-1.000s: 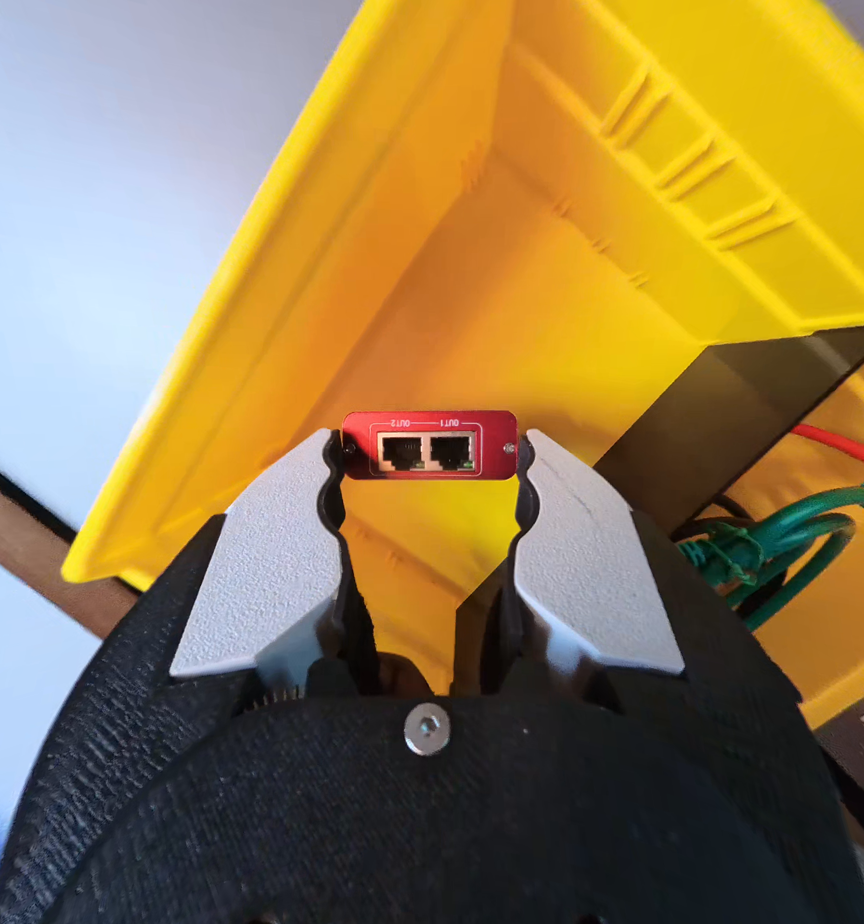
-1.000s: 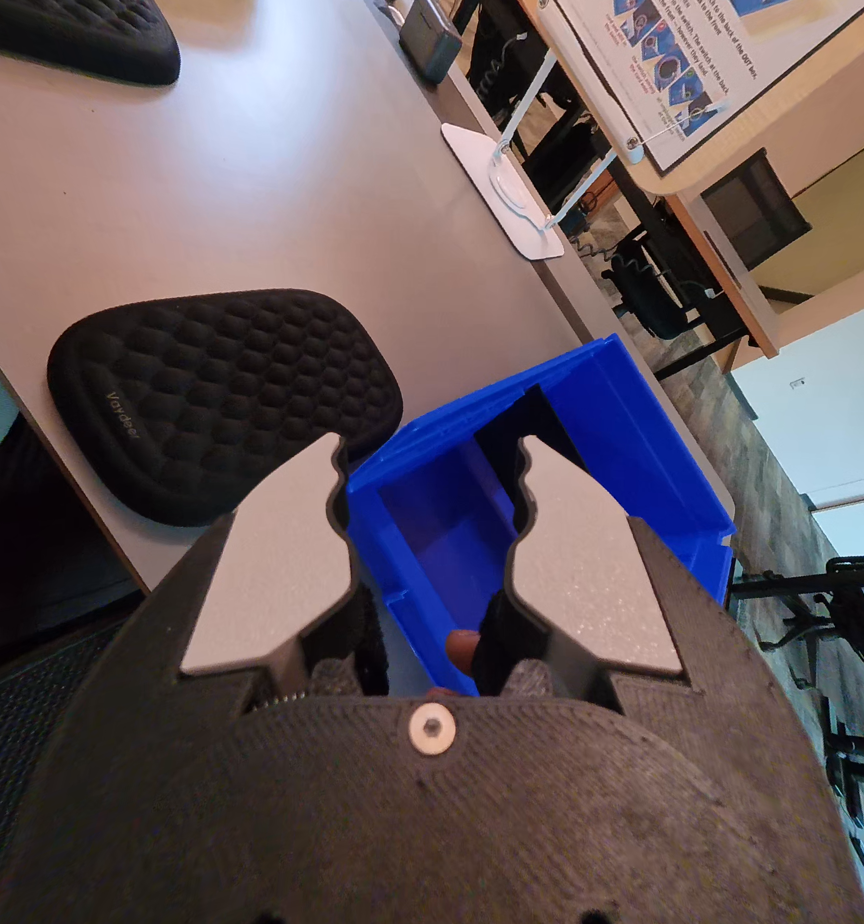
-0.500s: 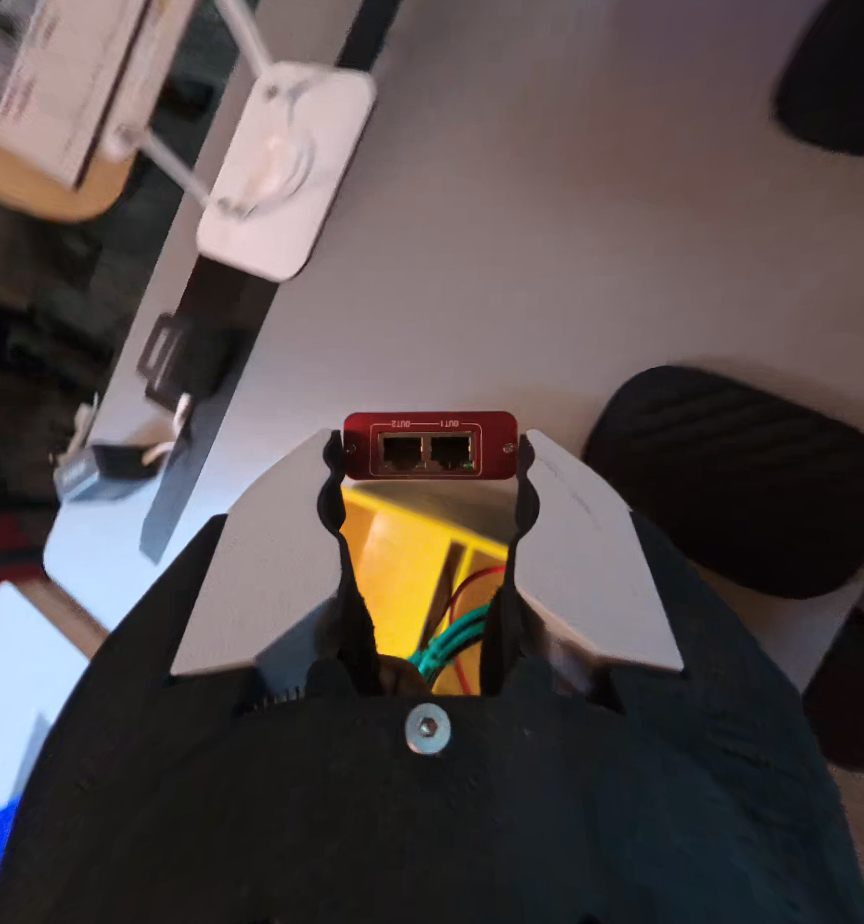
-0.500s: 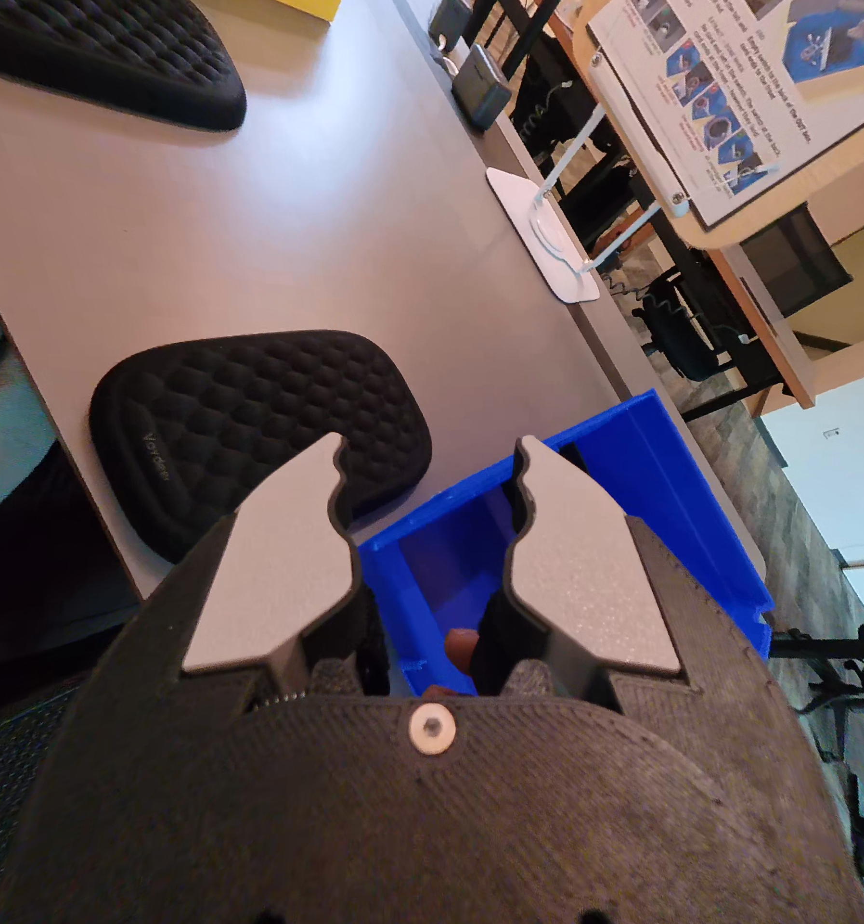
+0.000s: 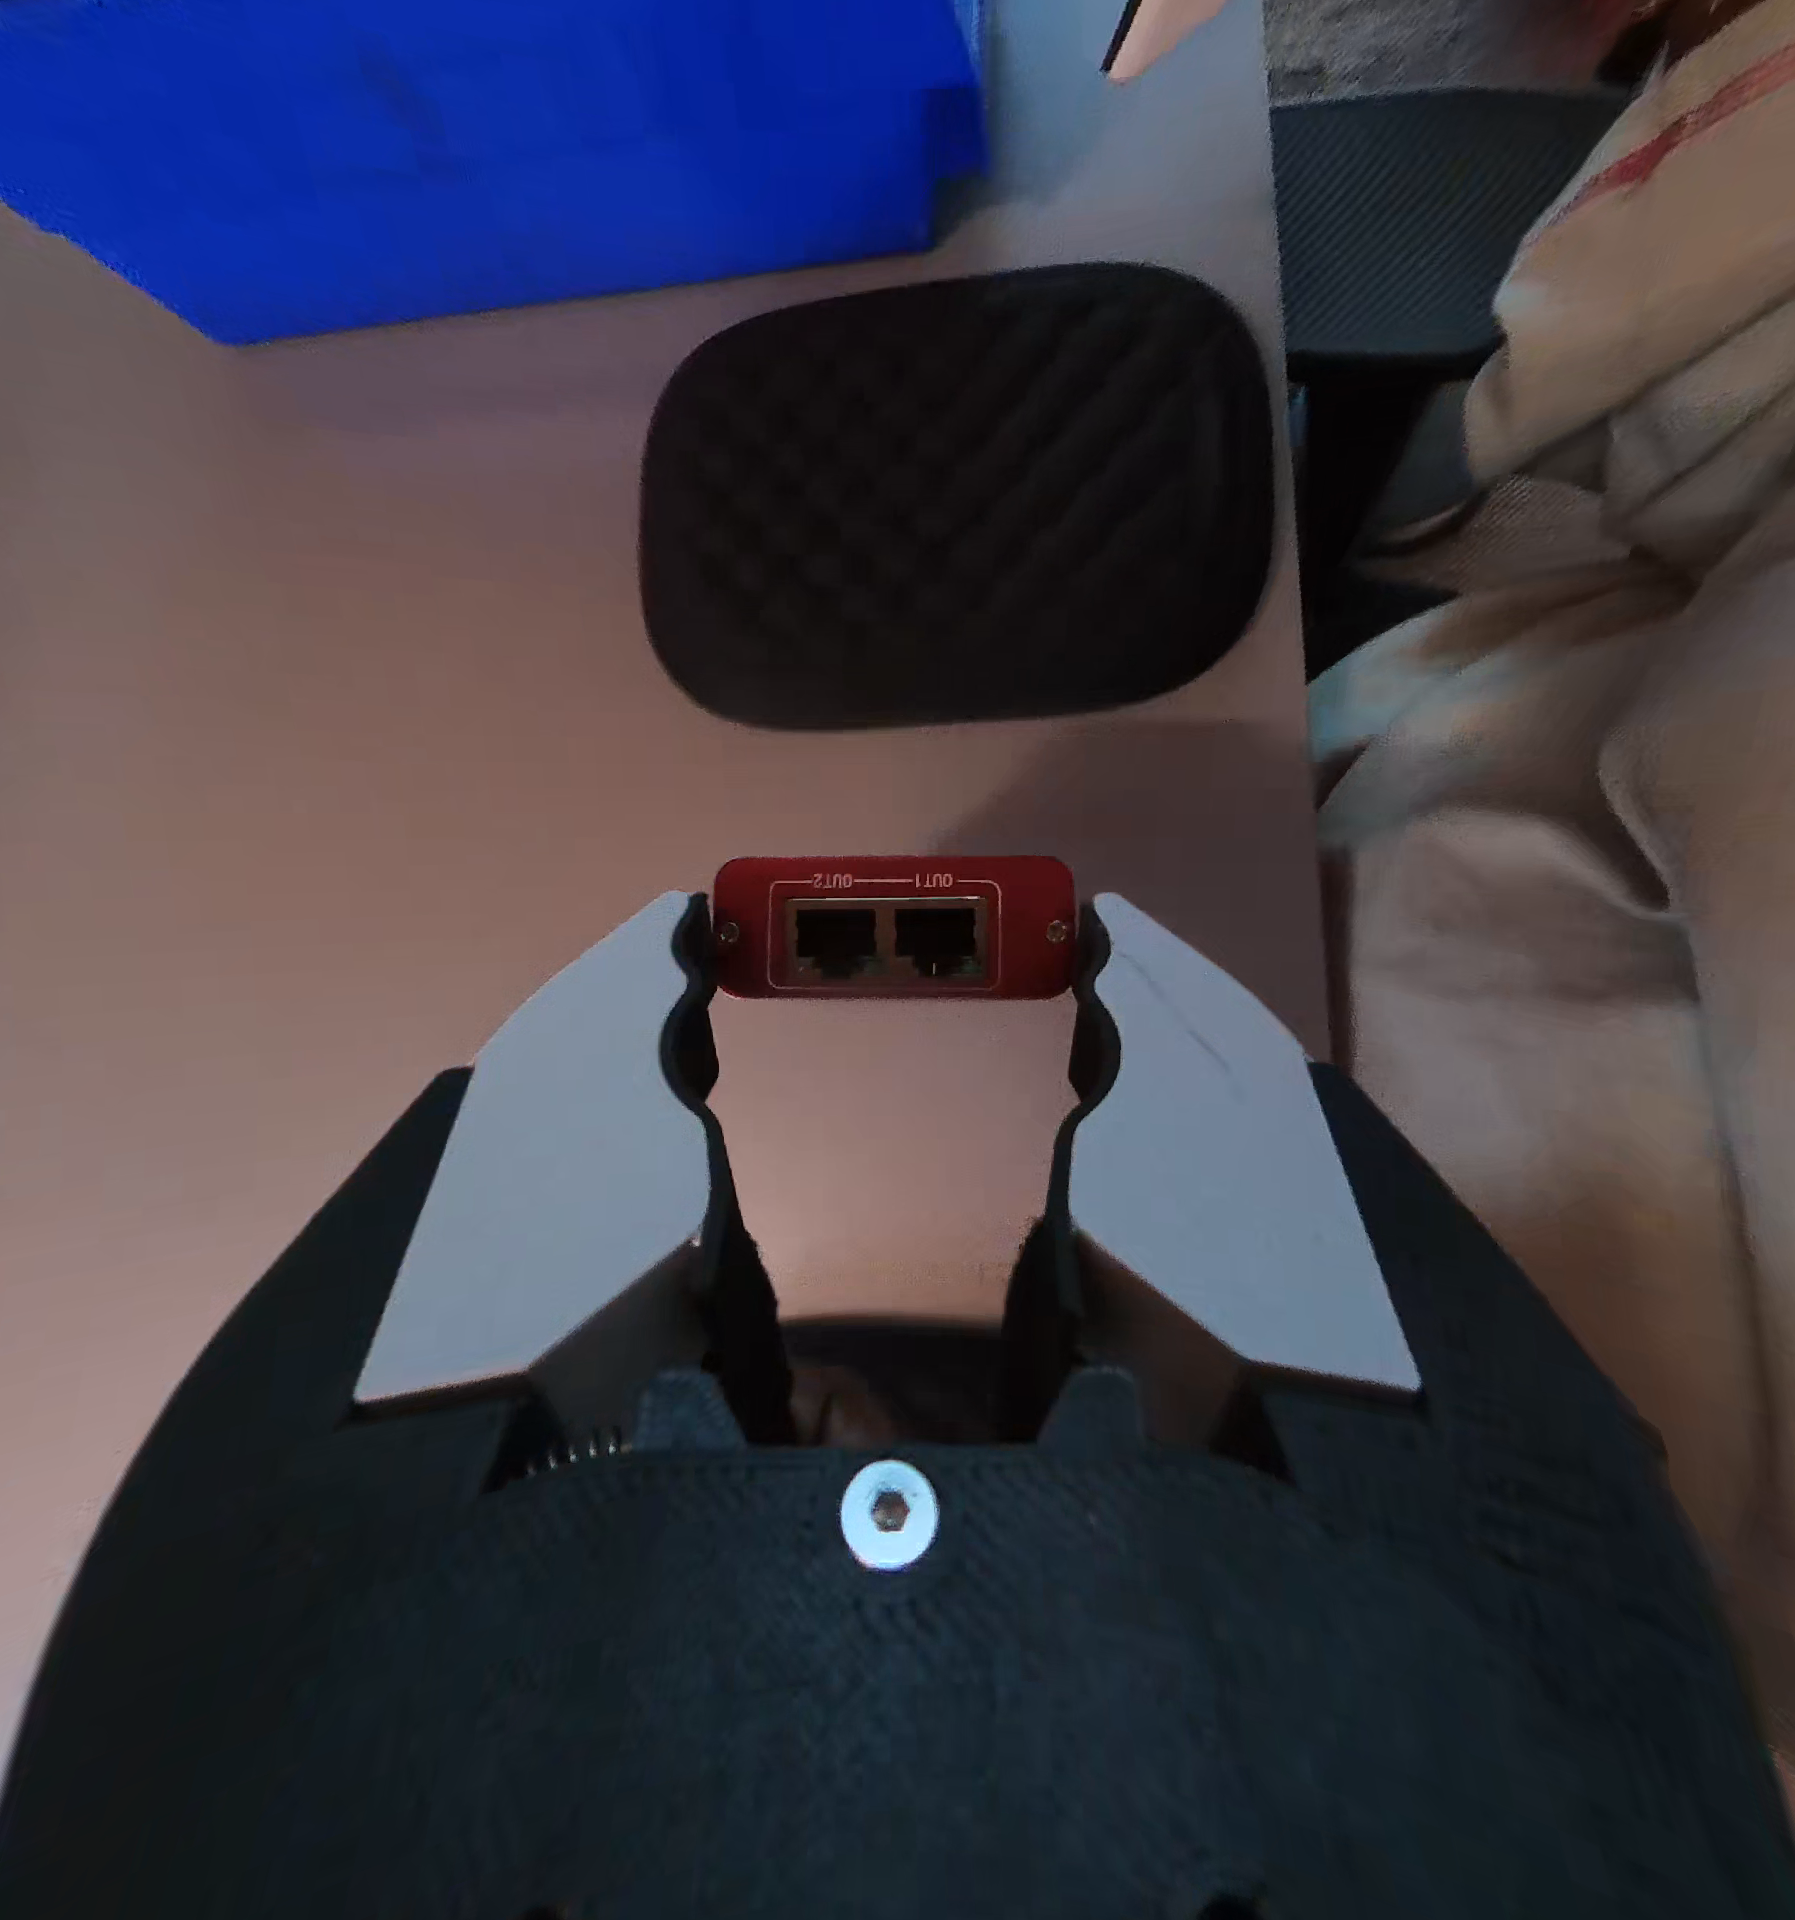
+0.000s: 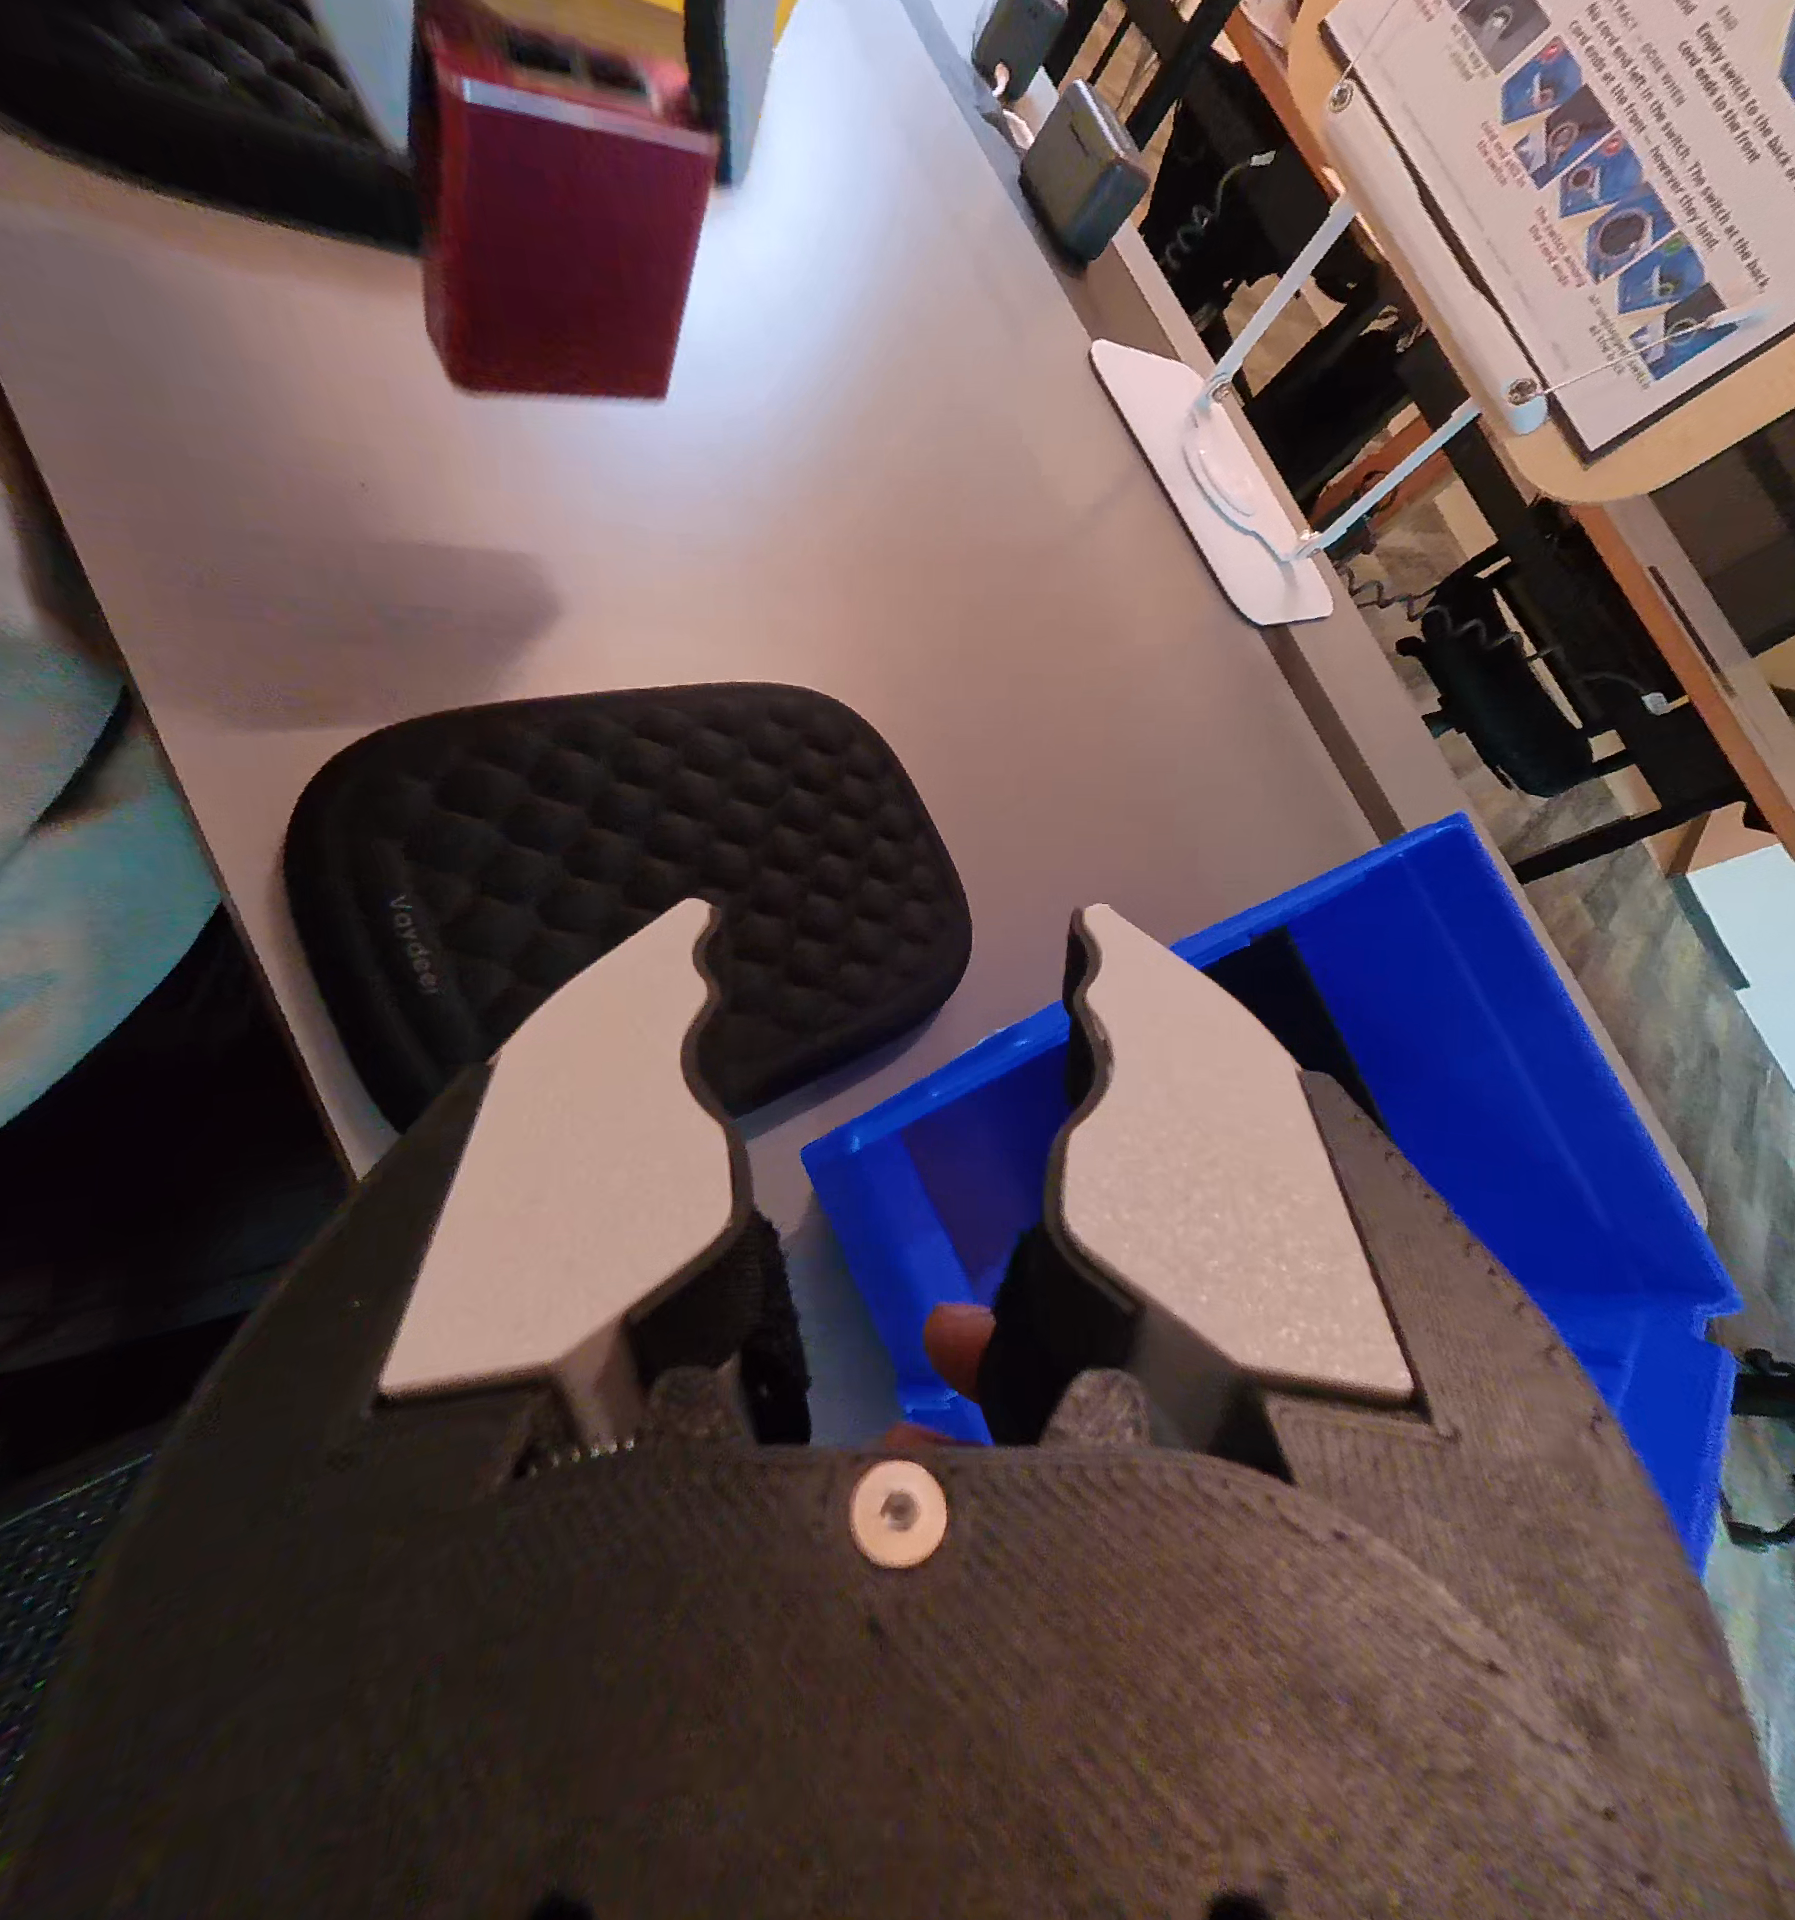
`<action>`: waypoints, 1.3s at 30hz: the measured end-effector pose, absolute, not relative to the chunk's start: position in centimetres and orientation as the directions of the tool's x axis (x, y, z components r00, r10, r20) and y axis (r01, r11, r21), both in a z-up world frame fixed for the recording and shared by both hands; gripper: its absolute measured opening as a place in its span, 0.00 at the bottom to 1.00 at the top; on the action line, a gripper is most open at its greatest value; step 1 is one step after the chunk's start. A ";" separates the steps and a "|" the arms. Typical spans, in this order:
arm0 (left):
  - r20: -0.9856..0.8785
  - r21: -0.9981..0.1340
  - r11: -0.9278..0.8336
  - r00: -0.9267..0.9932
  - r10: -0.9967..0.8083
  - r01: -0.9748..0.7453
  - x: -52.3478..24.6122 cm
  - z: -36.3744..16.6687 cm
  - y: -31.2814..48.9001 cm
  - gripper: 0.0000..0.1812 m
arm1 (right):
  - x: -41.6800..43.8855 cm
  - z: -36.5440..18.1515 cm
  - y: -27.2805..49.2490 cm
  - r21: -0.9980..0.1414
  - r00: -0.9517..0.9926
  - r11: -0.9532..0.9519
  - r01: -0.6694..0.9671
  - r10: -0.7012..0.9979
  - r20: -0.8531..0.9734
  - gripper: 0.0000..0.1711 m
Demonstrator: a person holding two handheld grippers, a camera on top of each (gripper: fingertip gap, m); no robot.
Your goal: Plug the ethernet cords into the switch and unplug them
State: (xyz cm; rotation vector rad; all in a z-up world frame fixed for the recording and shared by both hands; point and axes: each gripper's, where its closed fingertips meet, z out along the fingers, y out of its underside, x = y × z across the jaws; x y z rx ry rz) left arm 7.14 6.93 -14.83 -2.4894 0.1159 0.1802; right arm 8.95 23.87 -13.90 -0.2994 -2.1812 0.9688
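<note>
The blue bin [image 6: 1475,1091] stands on the table [image 6: 872,520] at its far edge, open side toward the right gripper [image 6: 888,925]. A black divider stands upright inside it; the compartments in view hold no cords, though the gripper body hides the near part of the interior.

The left gripper [image 5: 893,930] clamps the red switch [image 5: 893,928] between its fingertips, one jaw on each short end. The switch is held clear of the table, and its face with two empty ports is turned toward the camera. The right gripper has its jaws parted and holds nothing; its tips hover over the gap between the black pad [image 6: 623,883] and the blue bin.

Only the right wrist view shows the switch's long red body [image 6: 560,229], a white stand base [image 6: 1225,488] near the table's far edge, and a poster board [image 6: 1620,208] beyond it. Only the left wrist view shows the port face; the bin [image 5: 436,145] appears there as a blurred blue mass, probably its outer wall.

The pad lies at the table's near edge, beside the person's light clothing [image 5: 1620,727]. Bare table surface extends between the pad and the held switch.
</note>
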 end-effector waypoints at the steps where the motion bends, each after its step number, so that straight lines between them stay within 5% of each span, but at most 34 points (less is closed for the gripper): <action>1: -0.141 -0.601 -0.791 0.990 -0.031 -0.110 7.2 -15.5 7.5 0.37 | 9.0 -14.0 23.8 -0.720 -0.716 0.690 -0.073 0.466 0.519 0.37; 15: -0.078 -0.623 -0.779 0.997 -0.021 -0.065 7.2 -19.4 9.2 0.37 | 9.2 -14.3 22.6 -0.729 -0.753 0.681 -0.071 0.443 0.487 0.38; 24: -0.023 -0.716 -0.696 0.995 0.094 0.049 6.2 -18.7 7.4 0.42 | 9.6 -14.2 17.1 -0.768 -0.866 0.638 -0.060 0.349 0.358 0.52; 32: -0.030 -0.905 -0.392 0.895 0.444 0.165 4.7 -10.2 -3.3 0.39 | 9.3 -15.4 15.2 -0.732 -0.895 0.679 -0.055 0.291 0.337 0.54; 39: -0.029 -0.901 -0.180 0.359 0.933 0.395 -0.6 -9.4 -24.6 0.30 | 9.3 -15.6 15.0 -0.719 -0.891 0.693 -0.055 0.291 0.349 0.53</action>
